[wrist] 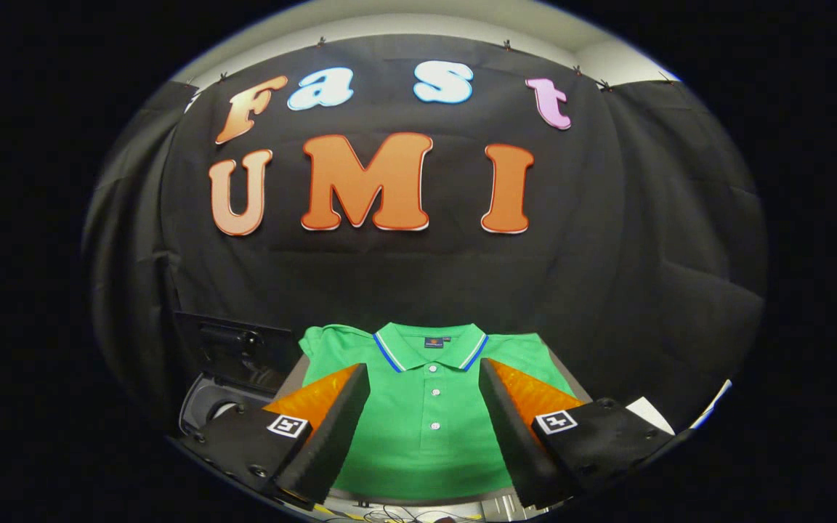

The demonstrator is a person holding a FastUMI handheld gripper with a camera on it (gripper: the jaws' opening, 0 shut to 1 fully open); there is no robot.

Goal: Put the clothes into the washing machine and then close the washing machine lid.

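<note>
- So the green polo shirt point(426, 436) is lying flat on the table point(571, 378), front side up, collar pointing away toward the booth's back wall. Collar has a blue-and-white stripe along its edge, there's a small dark tag inside the neck, and a few white buttons run down the placket.
- The gripper point(424, 378) hangs above the shirt with its fingers spread wide apart, nothing between them but open air. The shirt's button line sits pretty much in the middle of the gap, and the collar is just beyond the fingertips. Not gripping anything as far as I can see.
- Each finger has a little square black-and-white marker on its base.
- The washing machine point(208, 407) is off to the left of the shirt, right next to the table. Its dark lid point(233, 349) is standing up open, and you can see a bit of the light rim of the opening below it.
- Something white and flat point(651, 414) peeks out past the right finger, can't tell what it is.
- A few cables point(404, 516) lie at the near edge, under the fingers.
</note>
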